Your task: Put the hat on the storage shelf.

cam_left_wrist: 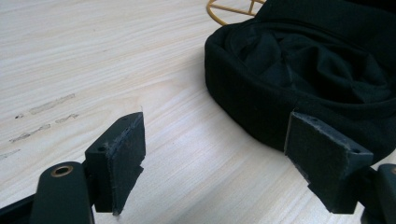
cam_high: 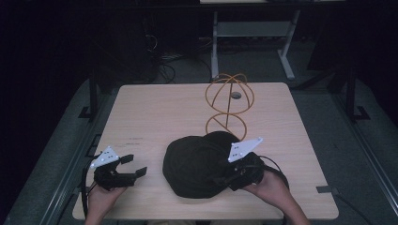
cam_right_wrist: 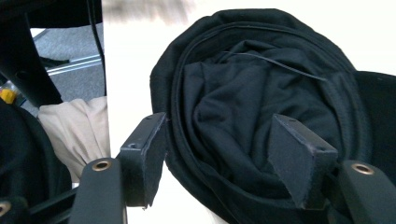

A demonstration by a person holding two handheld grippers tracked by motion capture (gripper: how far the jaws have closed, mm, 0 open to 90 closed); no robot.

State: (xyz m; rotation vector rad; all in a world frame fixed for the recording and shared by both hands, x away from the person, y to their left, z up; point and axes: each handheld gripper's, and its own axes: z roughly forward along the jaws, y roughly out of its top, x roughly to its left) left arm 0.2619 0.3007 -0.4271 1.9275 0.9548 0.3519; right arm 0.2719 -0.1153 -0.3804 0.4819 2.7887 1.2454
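A black cap (cam_high: 197,166) lies upside down on the wooden table (cam_high: 155,112), near the front edge. Its crumpled lining (cam_right_wrist: 252,93) faces up. Behind it stands an orange wire hat stand (cam_high: 229,101). My right gripper (cam_high: 221,178) is open at the cap's right side; in the right gripper view (cam_right_wrist: 219,158) one pad (cam_right_wrist: 144,154) is outside the rim and the other is over the lining. My left gripper (cam_high: 135,165) is open to the left of the cap, apart from it. In the left gripper view (cam_left_wrist: 219,158) bare table lies between its jaws, with the cap (cam_left_wrist: 317,60) ahead on the right.
The wire stand's base ring (cam_left_wrist: 229,8) sits just behind the cap. A round grommet (cam_high: 236,95) is set in the table behind the stand. Faint marks (cam_left_wrist: 44,116) show on the wood left of the cap. A desk frame (cam_high: 253,33) and cables stand on the floor beyond.
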